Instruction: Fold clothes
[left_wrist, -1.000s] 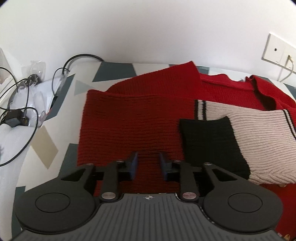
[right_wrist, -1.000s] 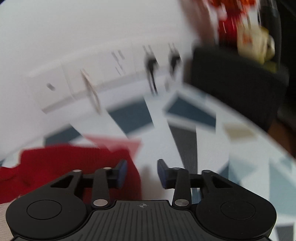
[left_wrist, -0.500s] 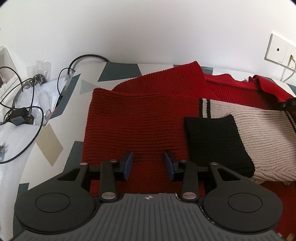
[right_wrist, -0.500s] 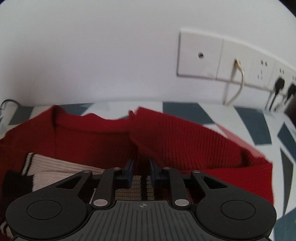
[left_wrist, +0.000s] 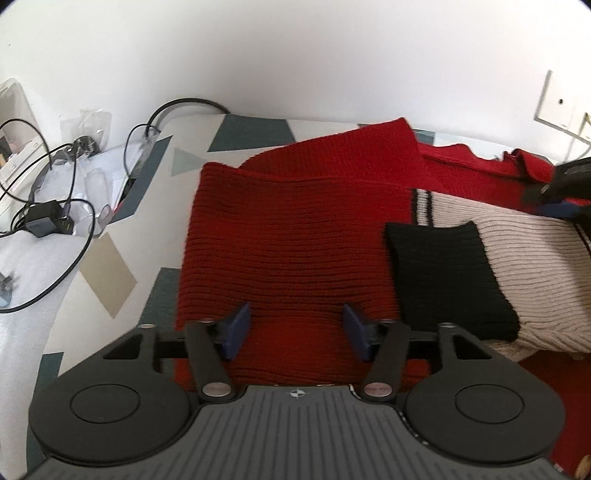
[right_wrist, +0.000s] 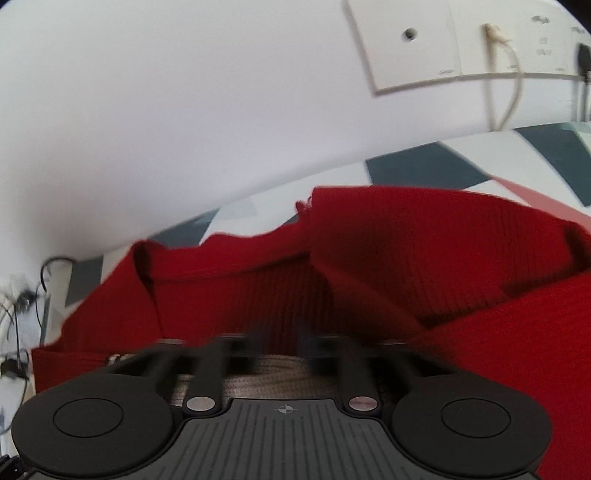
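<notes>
One knit sweater (left_wrist: 295, 251), red with beige and black sleeve, spread on patterned table (left_wrist: 110, 273). Soft, thick, limp; best pinched at an edge. Left gripper (left_wrist: 295, 325) held apart above it; right gripper (right_wrist: 282, 347) blurred, state undeterminable.

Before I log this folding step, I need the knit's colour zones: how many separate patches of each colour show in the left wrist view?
Red knit panel: 1
Cream ribbed section: 1
Black knit patch: 1
Total: 3
All belong to the sweater on the patterned table; the left gripper hangs open over the red.
</notes>
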